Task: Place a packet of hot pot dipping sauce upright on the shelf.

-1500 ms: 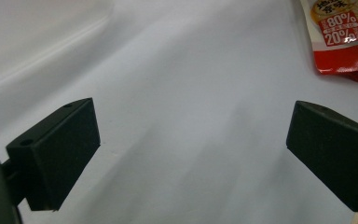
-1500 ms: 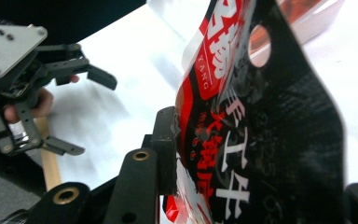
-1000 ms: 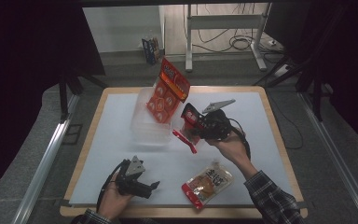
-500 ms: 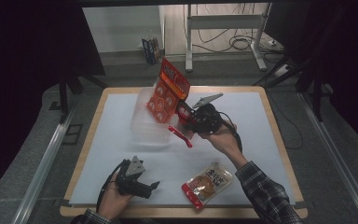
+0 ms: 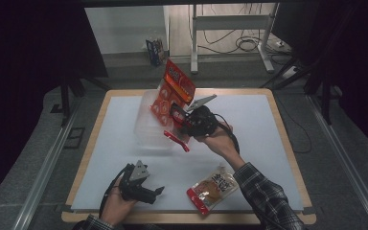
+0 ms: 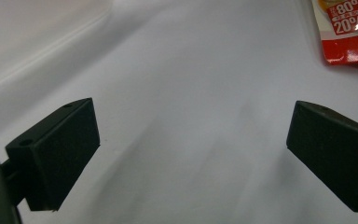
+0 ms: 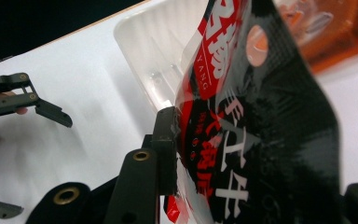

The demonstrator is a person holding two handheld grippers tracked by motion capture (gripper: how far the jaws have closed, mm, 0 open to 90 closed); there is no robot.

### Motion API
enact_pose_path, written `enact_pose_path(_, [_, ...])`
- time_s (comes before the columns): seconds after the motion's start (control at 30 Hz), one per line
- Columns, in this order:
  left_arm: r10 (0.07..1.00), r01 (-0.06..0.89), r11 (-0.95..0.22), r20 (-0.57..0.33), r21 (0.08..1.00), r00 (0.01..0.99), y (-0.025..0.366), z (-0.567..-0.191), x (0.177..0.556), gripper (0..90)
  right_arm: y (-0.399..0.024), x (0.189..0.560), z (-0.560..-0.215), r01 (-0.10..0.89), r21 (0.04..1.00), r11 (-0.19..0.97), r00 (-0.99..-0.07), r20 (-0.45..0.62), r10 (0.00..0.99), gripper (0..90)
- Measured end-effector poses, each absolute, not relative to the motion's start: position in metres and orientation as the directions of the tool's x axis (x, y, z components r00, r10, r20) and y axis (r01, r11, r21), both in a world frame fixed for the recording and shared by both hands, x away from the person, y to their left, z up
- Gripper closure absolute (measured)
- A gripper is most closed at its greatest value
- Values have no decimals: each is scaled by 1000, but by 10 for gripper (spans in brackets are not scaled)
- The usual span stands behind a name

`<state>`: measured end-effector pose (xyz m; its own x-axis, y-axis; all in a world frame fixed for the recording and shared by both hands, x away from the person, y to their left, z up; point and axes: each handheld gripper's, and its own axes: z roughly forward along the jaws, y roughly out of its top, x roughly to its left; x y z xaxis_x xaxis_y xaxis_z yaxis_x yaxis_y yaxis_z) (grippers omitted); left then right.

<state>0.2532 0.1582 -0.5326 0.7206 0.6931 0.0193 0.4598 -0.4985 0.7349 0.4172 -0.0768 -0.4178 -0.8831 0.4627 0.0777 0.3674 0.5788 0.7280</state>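
Note:
My right gripper (image 5: pixel 184 125) is shut on a black and red packet (image 5: pixel 177 140), held on edge just right of a clear plastic bin (image 5: pixel 146 125). In the right gripper view the packet (image 7: pixel 261 140) hangs upright against the left finger (image 7: pixel 165 140), with the bin's rim (image 7: pixel 144 42) right behind it. An orange snack bag (image 5: pixel 175 88) leans upright in the bin. A red and tan packet (image 5: pixel 213 189) lies flat near the front edge. My left gripper (image 5: pixel 149 190) rests at the front left, open, nothing between its jaws (image 6: pixel 191 140).
The white mat (image 5: pixel 268 134) covers a wooden table (image 5: pixel 292 143) with dark floor all round. The flat packet's red corner (image 6: pixel 349 32) lies beyond my left gripper. A metal stand and cables (image 5: pixel 230 33) are behind the table.
My right gripper has carried the black and red packet leftward, closer to the clear bin. The left gripper and the flat packet have not moved.

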Motion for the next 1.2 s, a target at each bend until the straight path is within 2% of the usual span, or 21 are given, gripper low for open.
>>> enact_pose_path(0.57, [691, 458, -504, 23, 732, 723, 158, -533, 253, 24, -25, 428, -416, 280, 720, 635, -913, -5, 408, 693])
enact_pose_path(0.9, [691, 458, -505, 25, 731, 723, 158, -533, 253, 24, -5, 430, -415, 253, 749, 613, -930, 13, 368, 706])
enact_pose_path(1.2, [690, 460, -508, 25, 729, 723, 158, -533, 253, 24, 13, 432, -423, 247, 736, 631, -935, 9, 356, 716])
